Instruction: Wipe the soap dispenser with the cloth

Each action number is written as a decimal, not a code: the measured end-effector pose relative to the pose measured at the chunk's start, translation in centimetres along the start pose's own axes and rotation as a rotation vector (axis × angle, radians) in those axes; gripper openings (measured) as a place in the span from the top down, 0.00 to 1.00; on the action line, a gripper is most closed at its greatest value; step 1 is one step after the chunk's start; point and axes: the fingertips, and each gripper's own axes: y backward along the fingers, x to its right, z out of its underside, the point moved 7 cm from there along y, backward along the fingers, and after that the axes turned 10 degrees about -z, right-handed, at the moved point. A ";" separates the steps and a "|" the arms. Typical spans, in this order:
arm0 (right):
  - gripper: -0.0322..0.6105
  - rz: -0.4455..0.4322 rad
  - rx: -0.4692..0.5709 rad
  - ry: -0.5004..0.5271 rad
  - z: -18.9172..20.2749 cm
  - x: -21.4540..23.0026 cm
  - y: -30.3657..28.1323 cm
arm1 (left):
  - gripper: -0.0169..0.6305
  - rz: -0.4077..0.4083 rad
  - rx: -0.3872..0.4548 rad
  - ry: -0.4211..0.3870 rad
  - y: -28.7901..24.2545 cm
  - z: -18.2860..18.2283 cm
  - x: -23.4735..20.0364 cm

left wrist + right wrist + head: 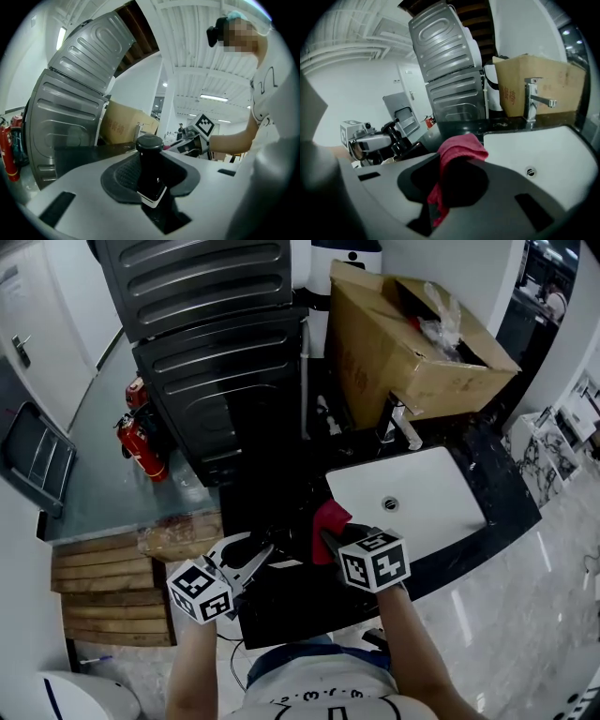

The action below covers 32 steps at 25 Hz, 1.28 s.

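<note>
Works over near worktop (291, 607) edge, sink (427, 512) at right. Grips soap dispenser (151, 168) in level left hand-held gripper (265, 555), cloth (458, 151) in down-tilted right hand-held gripper (326, 538).

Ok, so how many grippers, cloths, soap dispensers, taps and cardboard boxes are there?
grippers: 2, the left gripper and the right gripper
red cloth: 1
soap dispenser: 1
tap: 1
cardboard box: 1
Total: 6
</note>
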 end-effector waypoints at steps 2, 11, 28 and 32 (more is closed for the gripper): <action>0.87 0.021 0.048 -0.012 -0.4 0.5 1.5 | 0.80 0.040 -0.029 -0.067 -1.0 -0.2 0.7; 0.87 0.118 0.171 -0.069 -0.5 3.0 6.4 | 0.80 0.162 -0.162 -0.304 -4.7 -1.0 1.6; 0.87 0.116 0.205 -0.119 1.4 2.9 9.1 | 0.57 -0.334 -0.154 -0.212 -4.8 -0.6 2.9; 0.87 0.102 0.220 -0.125 1.6 2.4 9.4 | 0.65 -0.539 -0.109 -0.144 -5.7 -1.0 3.4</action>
